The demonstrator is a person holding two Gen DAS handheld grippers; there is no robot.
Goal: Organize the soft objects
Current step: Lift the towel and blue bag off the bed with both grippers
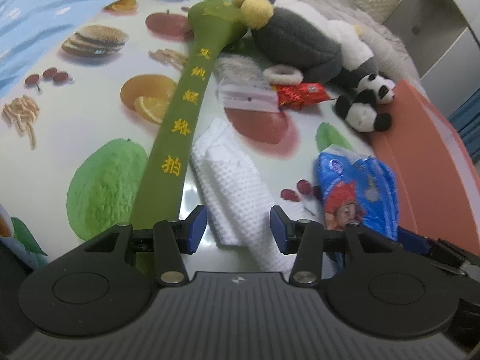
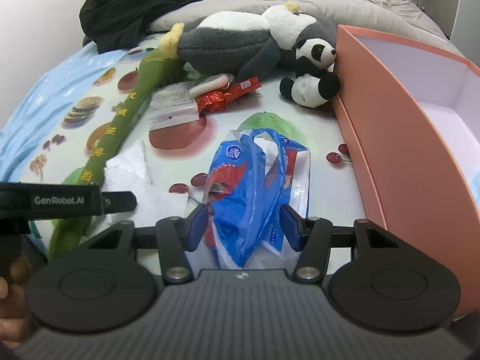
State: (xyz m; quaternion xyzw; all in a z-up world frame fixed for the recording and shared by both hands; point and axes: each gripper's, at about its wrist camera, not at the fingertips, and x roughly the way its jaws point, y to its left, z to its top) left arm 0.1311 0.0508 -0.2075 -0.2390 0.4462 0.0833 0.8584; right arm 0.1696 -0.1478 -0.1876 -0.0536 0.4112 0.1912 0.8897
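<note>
Setting: a bed spread with a fruit-print cloth (image 1: 90, 114), soft items scattered over it, an open salmon-pink box (image 2: 390, 138) standing at its right side.
Left gripper (image 1: 238, 229): fingers parted, blue pads not pressing on anything; a folded white waffle-weave cloth (image 1: 231, 186) lies between and ahead of them, on the print.
Right gripper (image 2: 244, 225): fingers parted, straddling a crumpled blue plastic bag (image 2: 255, 180) with a red cartoon figure; whether the pads touch the plastic cannot be told (the bag fills most of the gap).
Blue bag: just left of the pink box, on the cloth, outside the box.
Waffle cloth: further left of the box, beyond the blue bag, its edge against a long green plush stick (image 1: 180, 111) with yellow embroidered characters.
Green stick: furthest left of the box among the items, running away from the cameras, two yellow pompoms (image 1: 252, 6) at its far end.
Panda plush (image 2: 312, 75): small, black and white, leaning against the box's far outer corner.
Grey-and-white plush (image 2: 240, 39): large, lying behind the panda, left of the box.
Red foil wrapper (image 2: 228, 93): left of the panda, in front of the grey plush, beside a white label packet (image 2: 172, 105).
Box interior: white, with nothing in the part that shows.
</note>
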